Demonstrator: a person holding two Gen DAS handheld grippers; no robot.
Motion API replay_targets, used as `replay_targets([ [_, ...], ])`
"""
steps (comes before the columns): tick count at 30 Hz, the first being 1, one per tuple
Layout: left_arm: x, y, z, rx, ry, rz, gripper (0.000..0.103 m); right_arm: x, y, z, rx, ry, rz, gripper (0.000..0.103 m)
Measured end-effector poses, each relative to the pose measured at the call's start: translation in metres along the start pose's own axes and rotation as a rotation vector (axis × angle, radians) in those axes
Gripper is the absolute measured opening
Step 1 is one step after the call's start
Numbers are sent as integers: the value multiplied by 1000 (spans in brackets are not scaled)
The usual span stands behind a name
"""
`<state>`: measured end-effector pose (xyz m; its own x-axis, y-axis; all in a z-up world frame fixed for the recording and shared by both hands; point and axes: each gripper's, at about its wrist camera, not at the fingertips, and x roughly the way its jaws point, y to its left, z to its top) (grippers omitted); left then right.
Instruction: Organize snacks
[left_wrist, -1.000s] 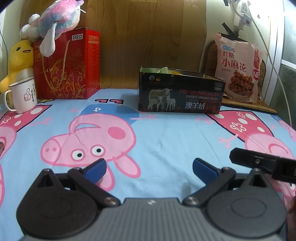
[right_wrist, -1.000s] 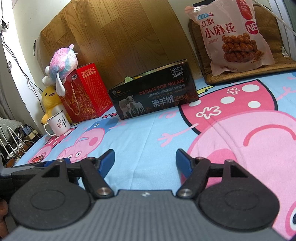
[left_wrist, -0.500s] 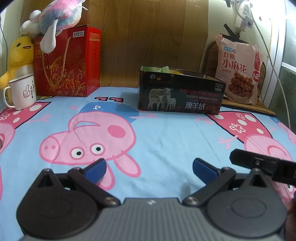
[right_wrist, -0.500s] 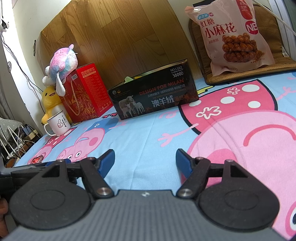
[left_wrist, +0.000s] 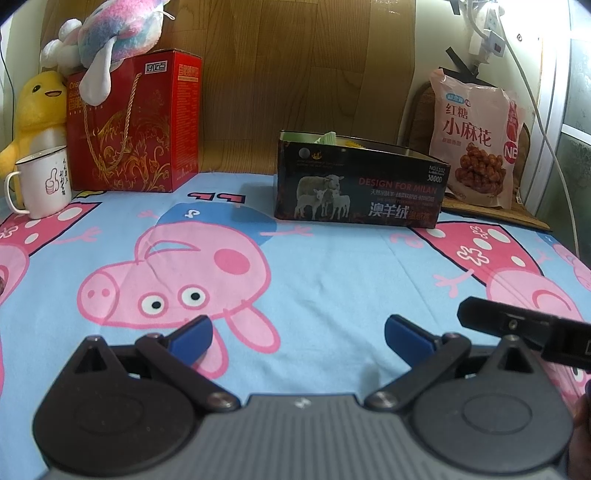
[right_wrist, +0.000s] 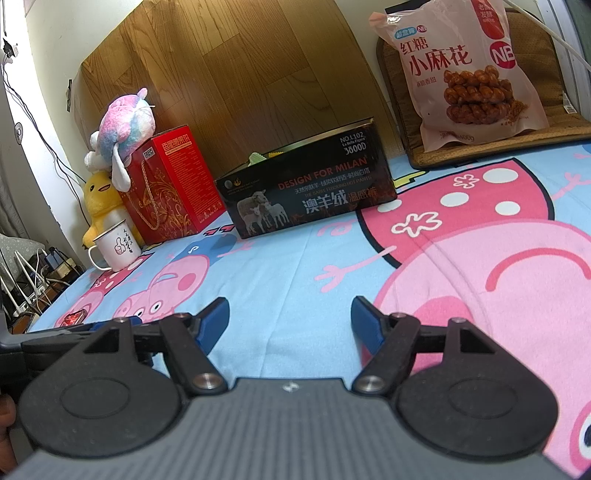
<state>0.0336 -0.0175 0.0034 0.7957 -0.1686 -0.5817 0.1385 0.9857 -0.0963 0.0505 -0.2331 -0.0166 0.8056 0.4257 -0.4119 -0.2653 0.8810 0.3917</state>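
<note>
A black open-topped box (left_wrist: 360, 186) with sheep printed on it stands at the back of the table; green and yellow packets poke out of its top. It also shows in the right wrist view (right_wrist: 310, 192). A pink snack bag (left_wrist: 476, 136) leans against the wall behind it on the right, also in the right wrist view (right_wrist: 469, 70). My left gripper (left_wrist: 297, 336) is open and empty, low over the cloth. My right gripper (right_wrist: 290, 321) is open and empty, just to the right of the left one.
A red gift box (left_wrist: 136, 125) with a plush toy (left_wrist: 114, 33) on top stands at the back left. A yellow duck toy (left_wrist: 33, 114) and a white mug (left_wrist: 42, 181) sit beside it. The table carries a pig-pattern cloth (left_wrist: 332, 269). A small red item (right_wrist: 74, 318) lies at the left edge.
The left gripper's view has shifted slightly, as if it rose or tilted a little. The right gripper has not moved. Both stay open.
</note>
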Motion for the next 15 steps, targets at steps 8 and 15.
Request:
replay_targets([
  [8, 0, 1, 0, -1, 1, 0, 103, 0, 0, 0, 0, 0, 0, 75],
  [15, 2, 0, -1, -5, 8, 2, 103, 0, 0, 0, 0, 0, 0, 75],
])
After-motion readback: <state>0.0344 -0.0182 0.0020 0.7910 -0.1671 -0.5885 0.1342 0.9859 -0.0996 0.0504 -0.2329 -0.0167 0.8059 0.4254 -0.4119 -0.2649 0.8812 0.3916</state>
